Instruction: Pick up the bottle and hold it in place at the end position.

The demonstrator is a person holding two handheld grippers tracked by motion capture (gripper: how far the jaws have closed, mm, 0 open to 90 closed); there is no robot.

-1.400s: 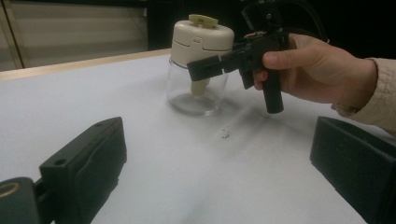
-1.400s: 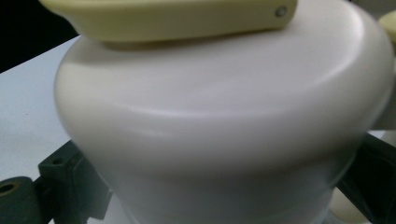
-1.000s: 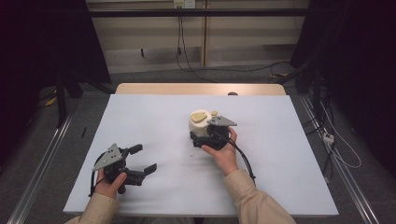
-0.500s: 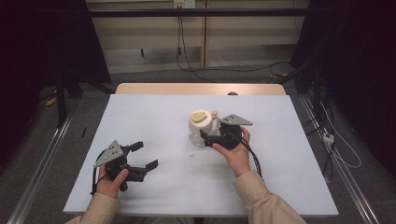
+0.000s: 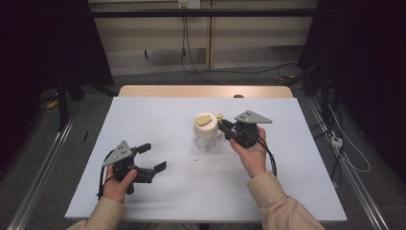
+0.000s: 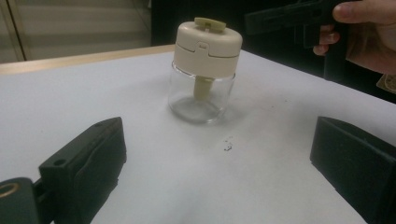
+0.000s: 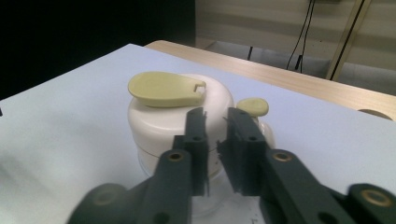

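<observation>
**Jar with cream lid stands mid-tabletop, right tongs nearly shut beside it**

The glass jar (image 5: 207, 139) stands upright near the middle of the white tabletop (image 5: 143, 120), a little toward the far edge. Its clear body is capped by a cream lid (image 5: 206, 125) bearing a flat, yellowish teardrop-shaped tab (image 7: 166, 87) on top; a stem of the same colour hangs inside the glass. A smaller yellowish knob (image 7: 252, 106) shows just past the lid on the far side.

The right tongs (image 5: 225, 128) sit just to the right of the lid, at lid height, pointing at it. Their jaws have just been closing and now stand narrow, with a slim gap and nothing between them; the tips lie at the lid's edge, and whether they touch it cannot be told.

A small dark speck (image 5: 197, 158) lies on the tabletop just in front of the jar.

The left tongs (image 5: 152, 157) rest low over the near left part of the tabletop, well apart from the jar, jaws wide and empty, facing it across bare surface.
</observation>
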